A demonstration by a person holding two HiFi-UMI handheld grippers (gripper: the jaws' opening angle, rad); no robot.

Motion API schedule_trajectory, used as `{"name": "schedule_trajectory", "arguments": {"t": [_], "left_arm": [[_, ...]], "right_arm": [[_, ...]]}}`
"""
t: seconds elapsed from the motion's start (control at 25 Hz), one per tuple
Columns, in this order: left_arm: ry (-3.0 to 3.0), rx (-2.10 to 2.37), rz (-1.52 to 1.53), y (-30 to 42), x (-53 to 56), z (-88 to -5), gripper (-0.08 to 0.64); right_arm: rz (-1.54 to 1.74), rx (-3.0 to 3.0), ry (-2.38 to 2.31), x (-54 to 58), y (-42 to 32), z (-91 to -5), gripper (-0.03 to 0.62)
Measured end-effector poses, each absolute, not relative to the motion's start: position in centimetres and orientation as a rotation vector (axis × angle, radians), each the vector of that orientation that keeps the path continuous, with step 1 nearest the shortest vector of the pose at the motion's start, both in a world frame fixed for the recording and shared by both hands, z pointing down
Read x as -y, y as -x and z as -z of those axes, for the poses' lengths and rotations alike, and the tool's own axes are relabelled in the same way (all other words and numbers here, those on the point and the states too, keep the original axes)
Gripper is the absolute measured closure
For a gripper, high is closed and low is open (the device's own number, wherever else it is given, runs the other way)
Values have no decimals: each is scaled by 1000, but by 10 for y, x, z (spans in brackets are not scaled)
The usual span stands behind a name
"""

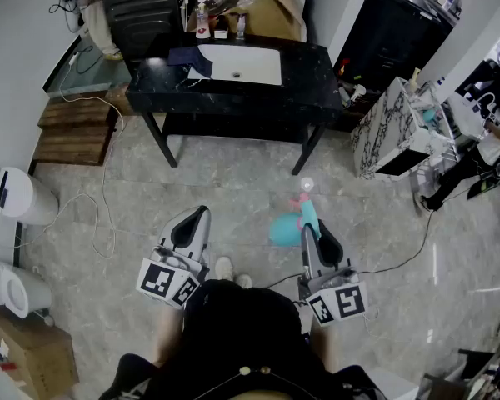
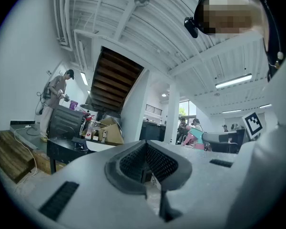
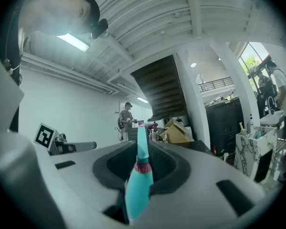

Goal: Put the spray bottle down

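Note:
A teal spray bottle (image 1: 285,228) with a pink trigger hangs above the grey tiled floor, a little right of the middle of the head view. My right gripper (image 1: 311,225) is shut on it. In the right gripper view the bottle (image 3: 139,180) stands between the two jaws, and its narrow end points away from the camera. My left gripper (image 1: 199,216) is level beside it on the left, shut with nothing in it. Its ribbed pads (image 2: 155,162) meet at the tip. From the left gripper view the bottle (image 2: 195,136) shows at the right.
A black table (image 1: 312,77) with a white sink stands ahead across the floor. A marble-patterned cabinet (image 1: 387,132) is at the right, wooden steps (image 1: 71,132) and a white bin (image 1: 17,194) at the left. A cable (image 1: 96,215) trails over the floor. A person (image 2: 55,99) stands beyond the table.

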State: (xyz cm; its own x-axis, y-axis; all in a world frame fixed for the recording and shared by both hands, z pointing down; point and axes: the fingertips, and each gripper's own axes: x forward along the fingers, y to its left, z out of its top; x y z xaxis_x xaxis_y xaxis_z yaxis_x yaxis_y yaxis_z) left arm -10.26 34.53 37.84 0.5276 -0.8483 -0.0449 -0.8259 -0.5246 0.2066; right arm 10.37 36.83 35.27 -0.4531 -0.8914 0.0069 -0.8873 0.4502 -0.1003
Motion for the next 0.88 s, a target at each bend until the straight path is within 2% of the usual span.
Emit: {"name": "schedule_trajectory", "arguments": {"t": [0.88], "left_arm": [[-2575, 1448, 223, 132, -311, -387, 555]], "right_arm": [[66, -2683, 1570, -333, -65, -351, 511]]}}
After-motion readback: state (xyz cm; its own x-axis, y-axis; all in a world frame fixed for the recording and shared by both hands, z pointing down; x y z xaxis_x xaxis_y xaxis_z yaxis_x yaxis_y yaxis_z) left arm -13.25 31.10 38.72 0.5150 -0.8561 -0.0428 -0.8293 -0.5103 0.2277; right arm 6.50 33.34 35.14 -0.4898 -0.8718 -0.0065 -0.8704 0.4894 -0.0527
